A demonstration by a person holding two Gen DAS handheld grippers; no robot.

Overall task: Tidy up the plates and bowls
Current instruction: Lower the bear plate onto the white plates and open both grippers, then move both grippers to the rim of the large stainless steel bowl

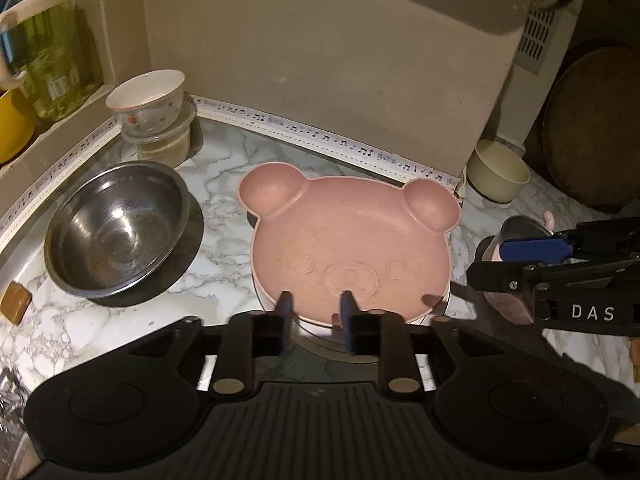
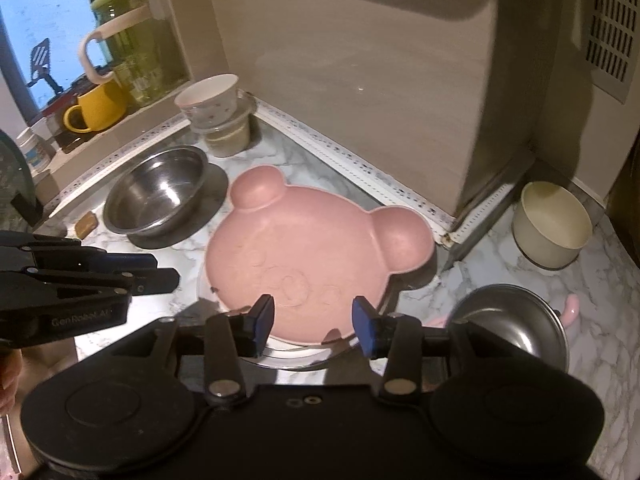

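Observation:
A pink bear-face plate [image 1: 348,236] [image 2: 312,256] lies on top of other plates on the marble counter. My left gripper [image 1: 316,306] is open and empty, its fingertips at the plate's near rim. My right gripper [image 2: 314,314] is open and empty, just over the plate's near edge; it also shows in the left wrist view [image 1: 532,256]. A steel bowl [image 1: 116,228] [image 2: 156,192] sits on a dark plate to the left. A floral white bowl [image 1: 148,100] [image 2: 208,100] is stacked on a clear container at the back. A cream bowl [image 1: 498,170] [image 2: 552,228] stands at the right.
A second steel bowl [image 2: 512,320] sits near the right, beside a pink item [image 2: 570,308]. A beige wall column [image 1: 320,60] stands behind the plate. A green jug [image 2: 124,36] and yellow mug [image 2: 96,108] stand on the window sill at the left.

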